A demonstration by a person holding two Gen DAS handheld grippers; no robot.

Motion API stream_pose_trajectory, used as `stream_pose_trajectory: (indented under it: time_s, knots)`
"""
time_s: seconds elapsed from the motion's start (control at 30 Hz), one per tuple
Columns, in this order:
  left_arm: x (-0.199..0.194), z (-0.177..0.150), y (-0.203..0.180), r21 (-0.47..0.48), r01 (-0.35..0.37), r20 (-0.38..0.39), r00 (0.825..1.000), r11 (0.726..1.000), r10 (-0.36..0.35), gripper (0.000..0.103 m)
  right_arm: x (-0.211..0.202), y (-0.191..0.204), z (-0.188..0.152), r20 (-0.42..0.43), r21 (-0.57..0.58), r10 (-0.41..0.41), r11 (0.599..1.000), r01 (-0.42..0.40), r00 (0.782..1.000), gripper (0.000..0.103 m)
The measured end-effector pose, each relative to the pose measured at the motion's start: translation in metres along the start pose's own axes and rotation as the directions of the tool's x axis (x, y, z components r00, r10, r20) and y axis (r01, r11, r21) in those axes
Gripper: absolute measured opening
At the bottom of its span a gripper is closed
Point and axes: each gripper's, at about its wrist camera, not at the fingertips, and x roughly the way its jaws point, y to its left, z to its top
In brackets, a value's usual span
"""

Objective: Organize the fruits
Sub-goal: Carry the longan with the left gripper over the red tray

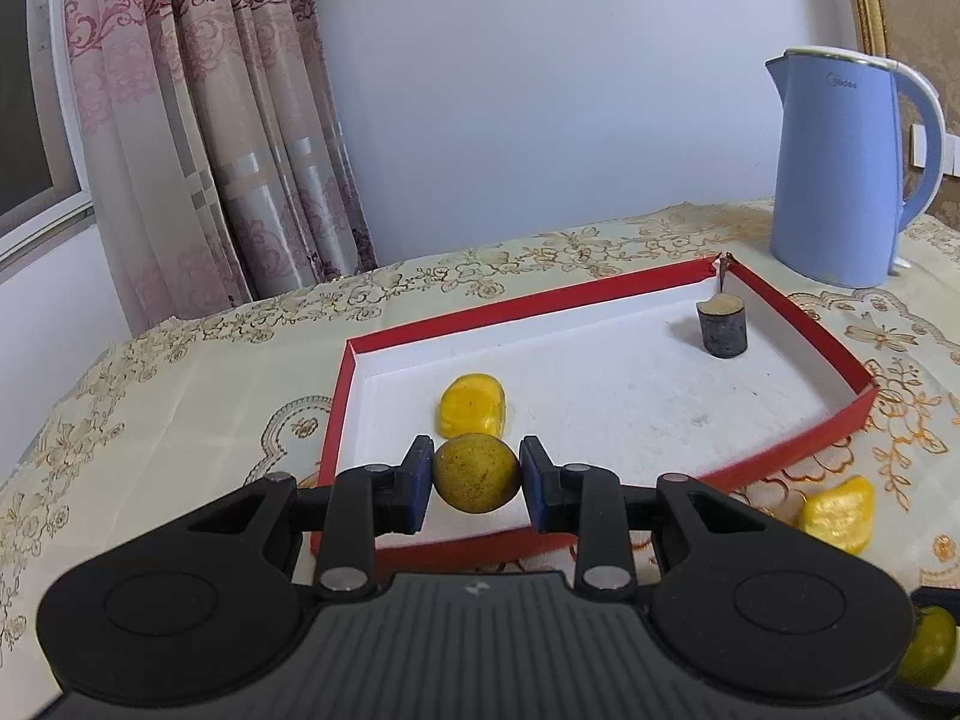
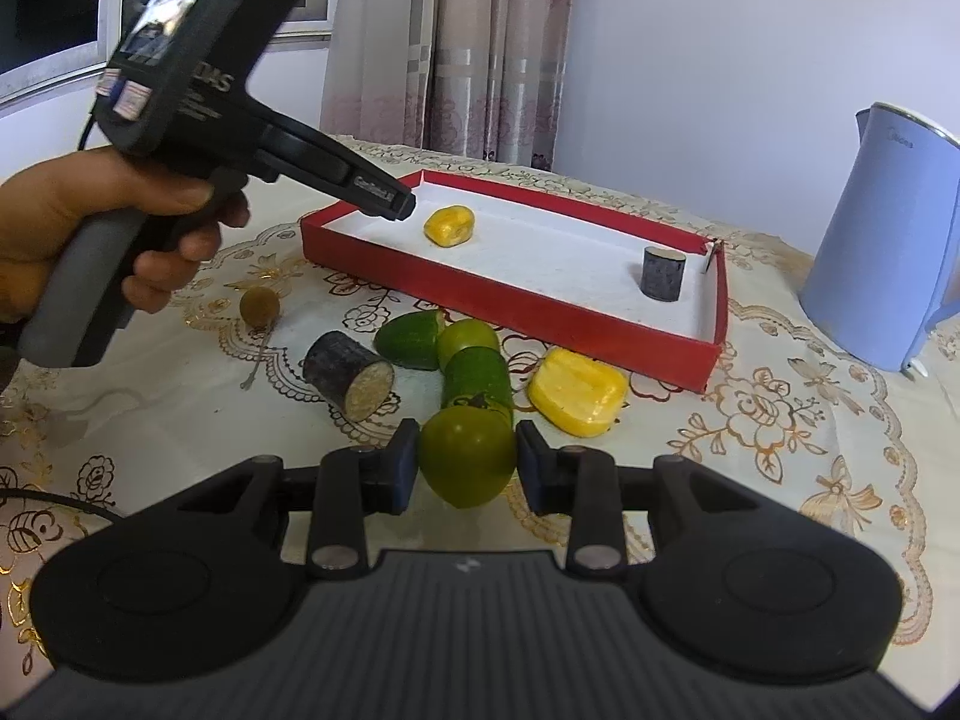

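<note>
My left gripper (image 1: 477,483) is shut on a small brownish-yellow round fruit (image 1: 477,468), held over the near left corner of the red tray (image 1: 798,450). On the tray's white floor lie a yellow fruit piece (image 1: 473,414) and, upright in the far right corner, a dark sugarcane stub (image 1: 723,330). My right gripper (image 2: 465,471) is shut on a green round fruit (image 2: 468,453), in front of the tray (image 2: 516,306). Just beyond it are a cucumber piece (image 2: 477,378), another green fruit (image 2: 467,339), a second cucumber piece (image 2: 411,336), a sugarcane piece (image 2: 348,375) and a yellow piece (image 2: 576,393).
A blue kettle (image 1: 840,180) stands at the back right beside the tray. A person's hand (image 2: 72,222) holds the left tool at the left. A small brown fruit (image 2: 259,306) lies on the embroidered cloth (image 2: 780,450). Curtains hang behind the table.
</note>
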Motion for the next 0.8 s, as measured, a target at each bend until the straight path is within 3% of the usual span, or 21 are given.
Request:
stream_pose_trajectory:
  time_s: [0.8]
  knots:
    - [0.108, 0.047, -0.03, 0.05, -0.068, -0.1, 0.992, 0.996, 0.073, 0.03, -0.007, -0.016, 0.005, 0.026, 0.048, -0.027, 0.999, 0.026, 0.999, 0.032]
